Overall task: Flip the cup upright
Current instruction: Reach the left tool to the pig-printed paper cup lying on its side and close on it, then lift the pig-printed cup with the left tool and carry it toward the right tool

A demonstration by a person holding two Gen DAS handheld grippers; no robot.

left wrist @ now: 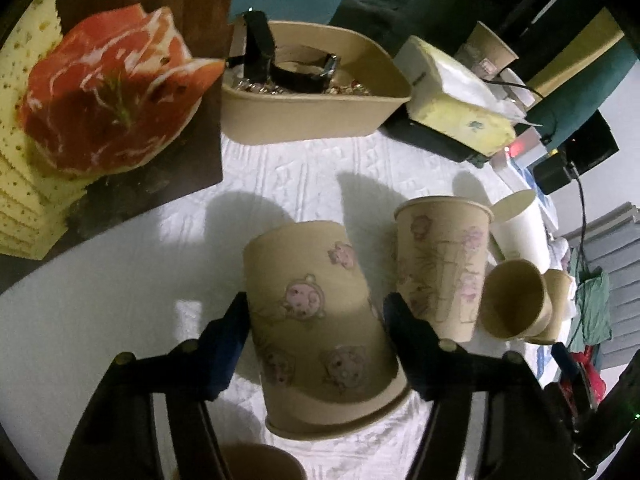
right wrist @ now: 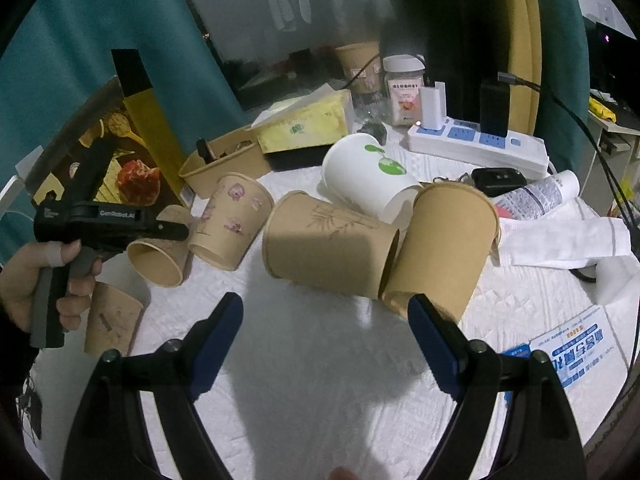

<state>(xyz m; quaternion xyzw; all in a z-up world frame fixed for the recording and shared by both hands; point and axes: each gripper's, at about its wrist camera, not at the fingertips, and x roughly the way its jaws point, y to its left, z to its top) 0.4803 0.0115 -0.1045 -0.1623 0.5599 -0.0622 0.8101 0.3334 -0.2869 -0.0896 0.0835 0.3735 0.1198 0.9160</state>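
The grasp step is in hand. The left gripper [left wrist: 316,320] is clamped on the pink-print cup [left wrist: 320,320], one blue pad pressed on each side wall. That cup stands inverted on the white cloth [left wrist: 100,320]: flat base up and away from the camera, rim down at the near end, slightly tilted. It is the landmark here. Just beside it, to its right in the left wrist view, a second printed cup [left wrist: 442,264] stands rim up. Beyond that one, a plain brown cup [left wrist: 514,304] lies on its side. Behind the landmark cup sits a tan paper tray [left wrist: 316,108].

The right gripper [right wrist: 326,320] is held apart, jaws wide, nothing between them, over bare cloth short of the brown cups lying on their sides [right wrist: 328,248].

Next move, as judged: the clamped cup is to be lifted clear of the cloth, rolled half a turn at the wrist, and set down base first. Clearance from the upright neighbour is needed, and the squeeze is best kept light, since thin paper walls may buckle.
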